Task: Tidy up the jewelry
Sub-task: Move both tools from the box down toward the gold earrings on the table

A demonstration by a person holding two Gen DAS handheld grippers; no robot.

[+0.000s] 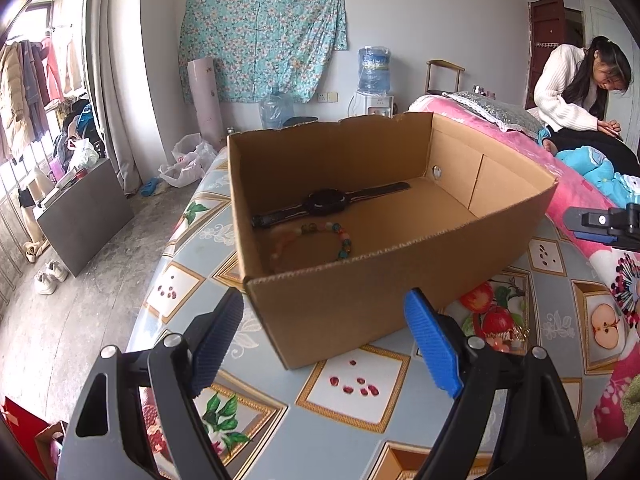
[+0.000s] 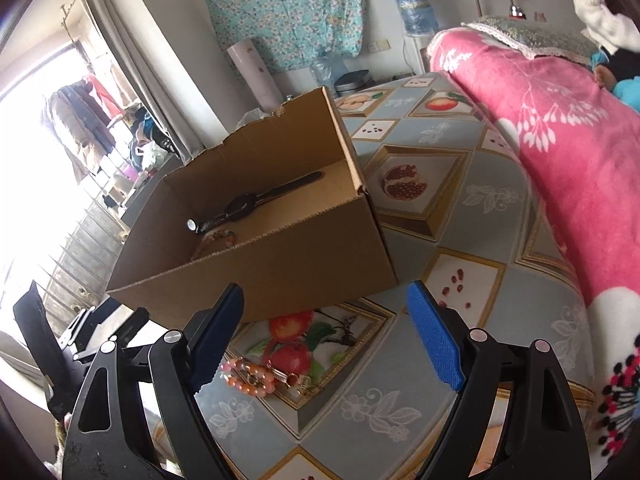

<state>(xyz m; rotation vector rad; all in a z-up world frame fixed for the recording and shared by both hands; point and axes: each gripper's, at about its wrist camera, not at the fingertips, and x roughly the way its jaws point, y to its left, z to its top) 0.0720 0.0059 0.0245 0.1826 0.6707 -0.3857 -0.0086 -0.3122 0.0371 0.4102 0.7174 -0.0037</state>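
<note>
While the left gripper [image 1: 324,340] hangs over the desk [image 1: 356,392], its jaws stand wide apart with nothing between them. Just past them sits a brown cardboard box [image 1: 360,304] with its top open. Inside the box lies a black watch [image 1: 326,202], stretched out flat. Next to the watch, closer to the near wall, lies a bead bracelet [image 1: 312,240] with many colours. The desk has a cloth with pictures of fruit on it. To the right of the box, on the apple picture, sits a little heap of pink and gold jewelry [image 1: 506,338], partly hidden behind the right jaw. At the far right edge a bit of the right gripper [image 1: 608,226] peeks in. A person in a white sweater [image 1: 564,88] bends over the bed with the pink blanket [image 1: 568,176].

From the right wrist, the right gripper [image 2: 326,338] also has its jaws wide apart and empty. The box [image 2: 260,272] sits ahead and a bit to the left. The watch [image 2: 244,204] shows inside it, and a bit of the bead bracelet [image 2: 218,238] shows near the wall. On the desk [image 2: 360,412], close to the left jaw, lies the heap of jewelry [image 2: 260,376]: orange-pink beads and small gold pieces. It is outside the box. The pink blanket [image 2: 568,128] fills the right side.
</note>
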